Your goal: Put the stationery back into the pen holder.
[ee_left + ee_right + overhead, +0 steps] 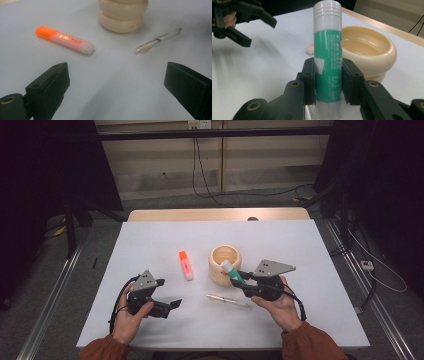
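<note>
White table (150,240), cream wooden pot (224,261) at its middle, nothing visible inside. Right gripper (239,279) pinches a green glue stick (230,270) at the pot's near rim; left gripper (172,304) hangs spread, near-left of the pot. Orange highlighter (185,265) lies left of the pot, clear pen (228,300) just in front.

highlighter (186,265) left of holder (224,264), pen (228,300) before holder

The white table (150,240) carries an orange highlighter (185,264), a cream pot (223,263) and a clear pen (228,299), all between the grippers.
</note>
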